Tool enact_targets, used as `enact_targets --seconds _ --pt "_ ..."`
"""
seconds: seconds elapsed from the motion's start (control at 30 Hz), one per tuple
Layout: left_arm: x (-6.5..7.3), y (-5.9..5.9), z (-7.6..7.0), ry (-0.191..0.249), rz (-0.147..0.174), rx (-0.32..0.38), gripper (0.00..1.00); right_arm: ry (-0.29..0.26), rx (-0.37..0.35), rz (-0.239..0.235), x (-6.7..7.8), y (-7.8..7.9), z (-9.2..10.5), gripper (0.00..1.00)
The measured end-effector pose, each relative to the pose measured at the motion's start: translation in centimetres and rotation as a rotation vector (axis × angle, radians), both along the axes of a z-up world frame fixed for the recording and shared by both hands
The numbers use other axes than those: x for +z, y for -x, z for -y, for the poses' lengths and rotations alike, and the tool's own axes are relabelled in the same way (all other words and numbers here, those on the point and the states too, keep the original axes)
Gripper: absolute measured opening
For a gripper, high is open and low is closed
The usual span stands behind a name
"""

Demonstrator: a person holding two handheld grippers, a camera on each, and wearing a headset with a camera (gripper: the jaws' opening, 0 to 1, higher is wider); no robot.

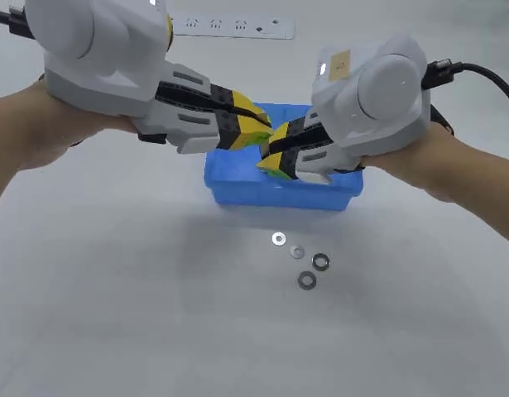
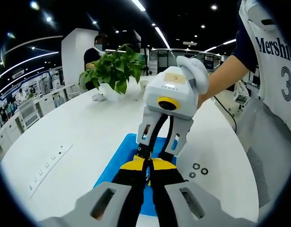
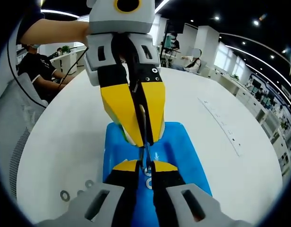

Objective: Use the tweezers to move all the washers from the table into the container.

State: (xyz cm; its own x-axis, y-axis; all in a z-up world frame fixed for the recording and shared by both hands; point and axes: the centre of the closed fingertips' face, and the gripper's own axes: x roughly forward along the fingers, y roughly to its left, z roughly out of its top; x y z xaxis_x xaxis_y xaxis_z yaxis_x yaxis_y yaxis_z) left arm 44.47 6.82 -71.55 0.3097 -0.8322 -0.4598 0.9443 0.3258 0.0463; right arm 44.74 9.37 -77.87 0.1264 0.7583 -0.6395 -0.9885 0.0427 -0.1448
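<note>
Where the two grippers meet nose to nose, the left gripper (image 1: 258,130) reaches in from the person's left and the right gripper (image 1: 272,163) from the right, with the left one's yellow tips just above and overlapping the right one's. Both bodies lie nearly level, angled slightly downward toward the meeting point. The left hand (image 1: 47,124) wraps its gripper's white housing from behind and below, and the right hand (image 1: 436,165) does the same on its side, with the forearms spreading outward toward the person.

Each pair of jaws is drawn narrow, almost together. In the right gripper view, the thin metal tweezers (image 3: 144,137) run in a line from between the opposite gripper's yellow jaws into the slit between that view's own jaws, so both grippers seem pinched onto them. How firmly either one holds them cannot be told.

Directly beneath the meeting tips sits the blue container (image 1: 237,194), with its near wall facing the person. Nearer the person than the tips, in front of that wall, four washers (image 1: 307,281) lie in a loose cluster on the white table (image 1: 113,314), close together and apart from the container. Beyond the grippers, on the far side of the container, a white power strip (image 1: 233,26) lies flat.
</note>
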Motion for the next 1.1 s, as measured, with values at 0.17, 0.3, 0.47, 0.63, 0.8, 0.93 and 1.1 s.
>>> enact_targets --seconds 0.17,0.3,0.47,0.63,0.8,0.93,1.1 --pt "0.2 0.2 0.2 -0.011 0.013 -0.008 0.06 0.002 -0.003 -0.001 0.2 0.0 0.0 0.12" --pt "0.8 0.5 0.2 -0.013 0.029 -0.022 0.06 -0.006 0.0 0.009 0.7 0.2 0.0 0.12" --pt "2.1 0.9 0.3 -0.004 0.049 -0.032 0.06 -0.015 0.005 0.04 2.0 0.3 0.2 0.12" --pt "3.3 1.8 0.8 -0.005 0.069 -0.049 0.07 -0.033 0.004 0.055 3.2 0.7 0.5 0.12" --pt "4.5 3.0 1.3 0.003 0.082 -0.059 0.07 -0.046 0.012 0.078 4.5 1.5 0.9 0.13" --pt "5.6 4.2 1.8 0.007 0.093 -0.067 0.07 -0.054 0.028 0.097 5.5 2.7 1.3 0.13" --pt "6.7 6.3 2.8 0.016 0.101 -0.094 0.07 -0.069 0.05 0.109 6.3 4.0 2.3 0.13"
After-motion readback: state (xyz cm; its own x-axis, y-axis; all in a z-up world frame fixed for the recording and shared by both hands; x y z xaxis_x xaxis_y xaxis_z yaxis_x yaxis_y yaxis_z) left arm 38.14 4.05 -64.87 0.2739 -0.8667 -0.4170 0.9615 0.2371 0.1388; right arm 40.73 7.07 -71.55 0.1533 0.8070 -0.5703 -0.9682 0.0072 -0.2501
